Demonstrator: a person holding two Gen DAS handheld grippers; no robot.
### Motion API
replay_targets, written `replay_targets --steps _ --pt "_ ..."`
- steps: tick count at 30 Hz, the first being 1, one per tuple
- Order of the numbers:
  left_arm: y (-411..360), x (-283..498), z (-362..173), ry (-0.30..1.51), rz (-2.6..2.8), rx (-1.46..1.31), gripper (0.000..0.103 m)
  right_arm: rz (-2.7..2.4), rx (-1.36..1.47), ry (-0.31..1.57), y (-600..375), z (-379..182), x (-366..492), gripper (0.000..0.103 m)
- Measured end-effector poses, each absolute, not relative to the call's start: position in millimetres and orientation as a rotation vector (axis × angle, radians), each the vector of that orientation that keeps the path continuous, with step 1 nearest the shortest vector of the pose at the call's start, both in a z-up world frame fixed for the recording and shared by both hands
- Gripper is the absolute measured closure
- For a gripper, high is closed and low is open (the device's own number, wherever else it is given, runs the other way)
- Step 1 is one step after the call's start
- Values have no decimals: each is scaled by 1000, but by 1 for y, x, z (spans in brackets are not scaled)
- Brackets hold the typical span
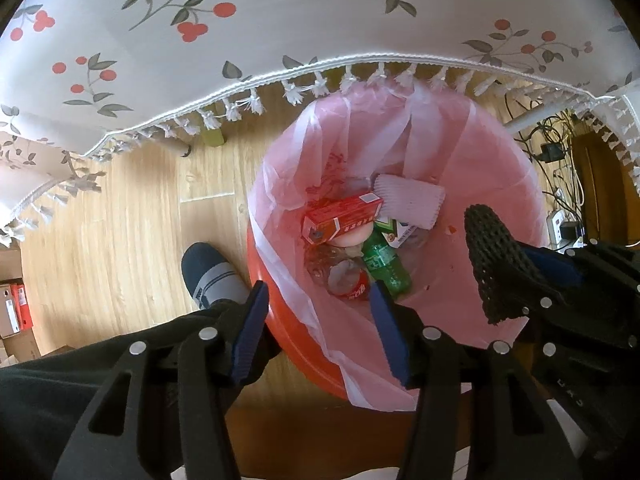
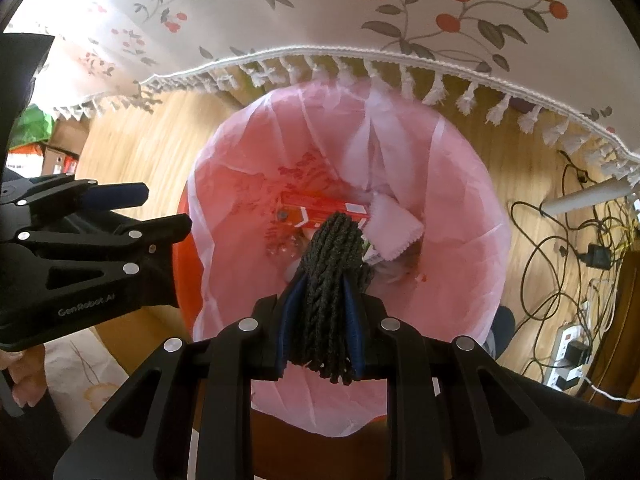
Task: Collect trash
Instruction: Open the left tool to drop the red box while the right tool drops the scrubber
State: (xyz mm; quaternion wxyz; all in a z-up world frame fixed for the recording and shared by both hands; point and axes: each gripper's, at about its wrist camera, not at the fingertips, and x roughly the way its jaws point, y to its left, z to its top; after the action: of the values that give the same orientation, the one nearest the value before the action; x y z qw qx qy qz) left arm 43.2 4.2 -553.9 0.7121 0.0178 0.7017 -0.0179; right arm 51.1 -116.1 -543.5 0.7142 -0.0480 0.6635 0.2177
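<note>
A red bin with a pink bag liner (image 1: 480,152) (image 2: 452,184) stands on the wood floor by the table. Inside lie a red carton (image 1: 340,218) (image 2: 320,206), a green bottle (image 1: 386,266), a crushed clear bottle with a red label (image 1: 346,280) and white foam wrap (image 1: 412,198) (image 2: 394,226). My right gripper (image 2: 322,320) is shut on a black mesh net (image 2: 332,276) and holds it over the bin mouth; the net also shows in the left wrist view (image 1: 500,264). My left gripper (image 1: 320,328) (image 2: 140,208) is open and empty at the bin's near-left rim.
A white cherry-print tablecloth with tassels (image 1: 240,32) (image 2: 400,20) overhangs the bin's far side. A socked foot (image 1: 212,272) stands left of the bin. Cables and a power strip (image 2: 572,264) lie on the floor at the right. Boxes (image 1: 12,312) sit at far left.
</note>
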Motion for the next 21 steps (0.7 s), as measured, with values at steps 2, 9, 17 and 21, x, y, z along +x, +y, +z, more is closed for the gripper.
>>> replay_targets --steps 2,9,17,21 --pt "4 43 -554 1555 -35 40 49 485 -103 1472 -115 -545 52 76" --pt "8 43 -554 1555 -29 42 47 488 -99 1475 -112 -549 54 59" --pt "8 43 -554 1557 -14 43 42 472 -84 1491 -116 -554 56 37" --pt "10 43 -553 1556 -7 43 33 461 -82 1494 -118 -553 57 27"
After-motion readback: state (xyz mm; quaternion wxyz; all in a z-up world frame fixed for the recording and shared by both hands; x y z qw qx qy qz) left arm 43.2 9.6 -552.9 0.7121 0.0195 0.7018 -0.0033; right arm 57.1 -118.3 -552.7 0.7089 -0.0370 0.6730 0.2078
